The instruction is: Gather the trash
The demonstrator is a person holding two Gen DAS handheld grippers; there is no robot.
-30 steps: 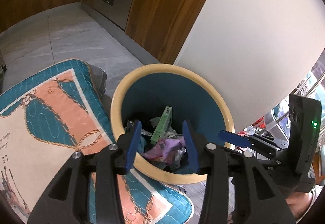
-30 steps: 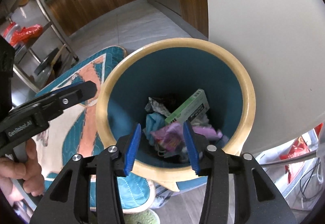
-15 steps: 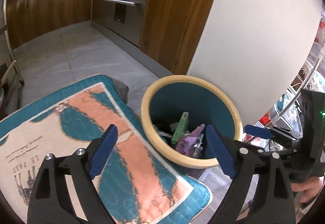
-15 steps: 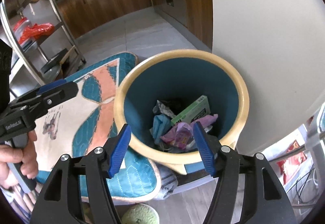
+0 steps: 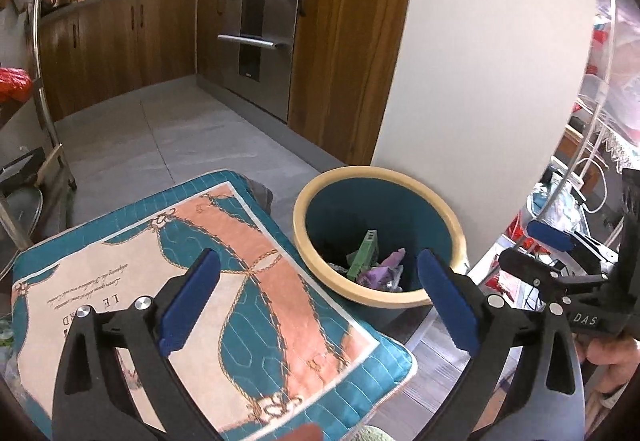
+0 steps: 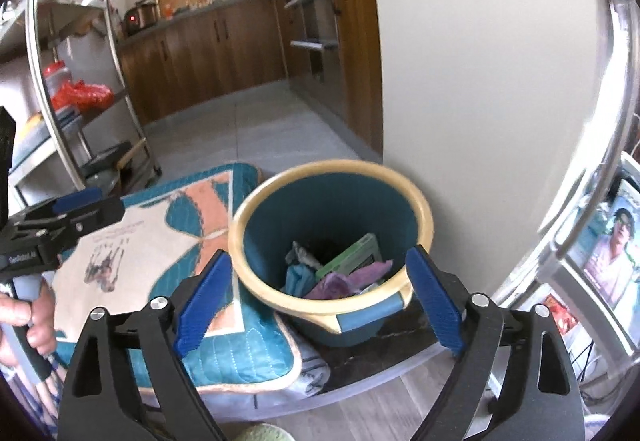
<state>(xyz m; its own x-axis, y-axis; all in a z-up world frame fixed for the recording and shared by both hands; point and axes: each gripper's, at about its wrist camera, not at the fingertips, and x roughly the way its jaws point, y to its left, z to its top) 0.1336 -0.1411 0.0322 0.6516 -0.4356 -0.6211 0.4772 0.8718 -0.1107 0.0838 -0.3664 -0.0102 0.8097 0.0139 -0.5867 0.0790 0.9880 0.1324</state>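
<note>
Kitchen floor of grey tile stretches behind everything I see through both wrist cameras, so I take the round bin with its cream rim and teal inside (image 5: 378, 237) (image 6: 332, 233) as my landmark. Nearest me, my left gripper (image 5: 316, 299) has its blue-padded jaws spread wide, having just been opening, and nothing sits between them; it hangs on the near side of the bin, over the quilted teal, peach and cream cushion (image 5: 192, 273). My right gripper (image 6: 318, 297) is also wide apart, its jaws having just been opening too, with nothing gripped; the near rim of the bin shows in the gap between its pads. From the right camera I see my left hand (image 6: 28, 317) on its handle, well to the left of the bin.

Inside the bin lies the trash: a green flat carton (image 6: 352, 257) (image 5: 362, 255) leaning on end, a crumpled purple wrapper (image 6: 340, 283) (image 5: 382, 271) just beside it, and a light blue scrap (image 6: 298, 277) against the left wall. The cushion (image 6: 160, 241) touches the bin's left side. Directly behind the bin stands a white wall panel (image 5: 480, 61), and farther left of that are wooden cabinets (image 5: 120, 41) and a steel oven front (image 5: 256, 41).
</note>
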